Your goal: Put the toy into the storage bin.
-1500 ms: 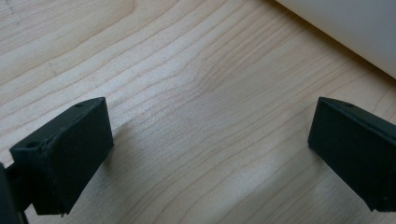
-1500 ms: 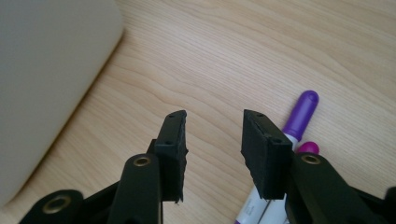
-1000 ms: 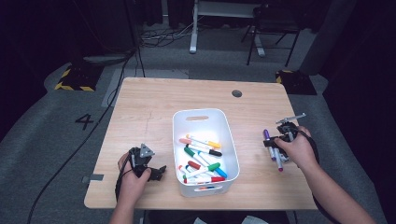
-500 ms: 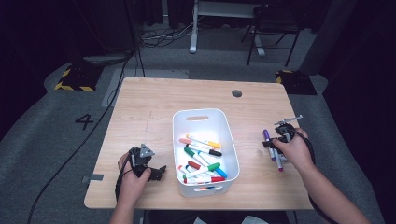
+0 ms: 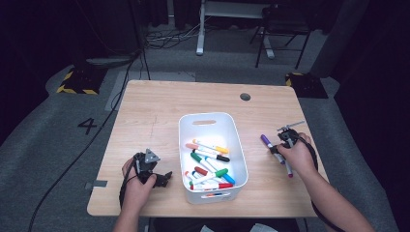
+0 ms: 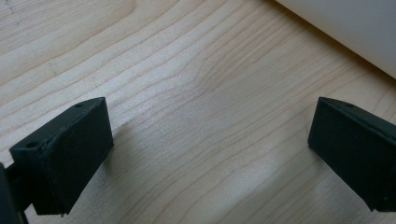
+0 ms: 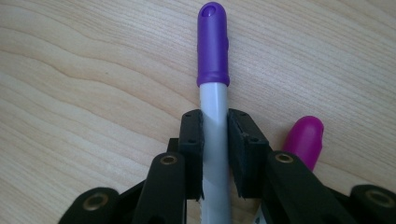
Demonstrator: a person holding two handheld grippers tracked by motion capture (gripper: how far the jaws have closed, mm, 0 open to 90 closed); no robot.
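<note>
Looking down from the high view, the person's left hand [image 5: 140, 180] rests on the wooden table [image 5: 159, 111] near its front left edge, holding the left gripper [image 5: 162, 178] pointed toward the white bin [image 5: 212, 123] of markers, while the right hand [image 5: 296, 153] sits right of the bin with the right gripper [image 5: 279, 145] at the purple-capped marker [image 5: 268, 144]. Along the left gripper view, both jaws stand wide apart over bare wood, the bin's white wall at the upper right corner. Along the right gripper view, the jaws clamp the marker's white barrel [image 7: 214, 140] just below its purple cap; a magenta-capped marker [image 7: 304, 141] lies just beside, on the right.
</note>
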